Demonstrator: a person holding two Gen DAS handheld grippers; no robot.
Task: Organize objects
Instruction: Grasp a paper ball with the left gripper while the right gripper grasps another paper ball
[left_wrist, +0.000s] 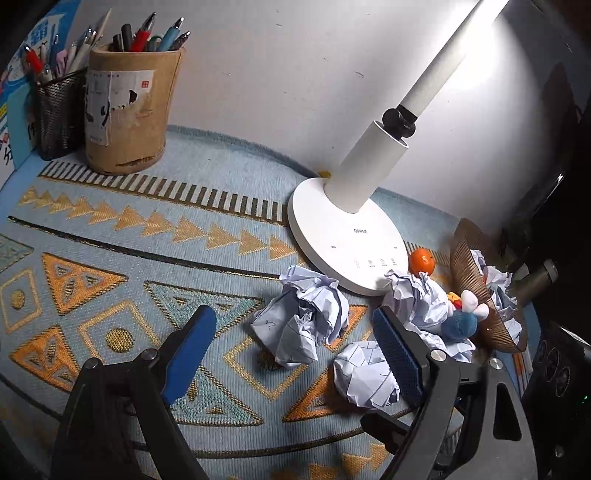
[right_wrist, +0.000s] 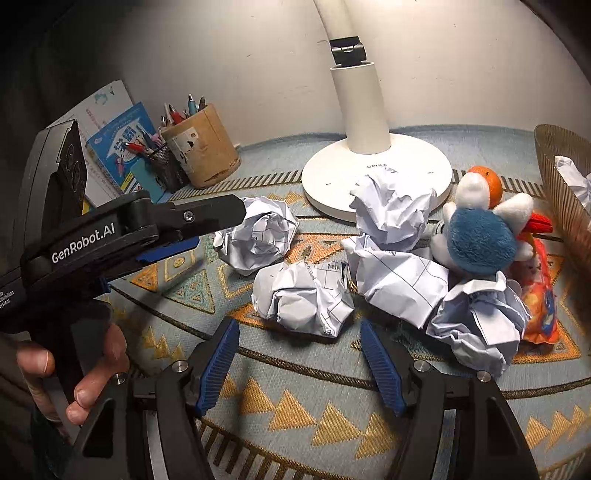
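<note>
Crumpled paper balls (right_wrist: 303, 299) lie on a woven, coarse cloth mat (right_wrist: 295, 398) — beside a smooth, matt-white plastic lamp base (right_wrist: 413, 173) and a fuzzy plush toy (right_wrist: 480, 240).

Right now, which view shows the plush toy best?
Right wrist view: the plush toy is large and nearly whole, blue body and white limbs clear. In the left wrist view the plush toy sits small near the edge, beside the basket.

Crumpled paper balls (right_wrist: 303, 297) lie on the patterned cloth (right_wrist: 295, 398) before the lamp base (right_wrist: 376, 173). Right of them sits a plush toy (right_wrist: 480, 242), a tangerine (right_wrist: 489, 182) behind it. Pen holders (left_wrist: 125, 110) stand far left; a basket (right_wrist: 561, 192) holding paper stands right.
</note>
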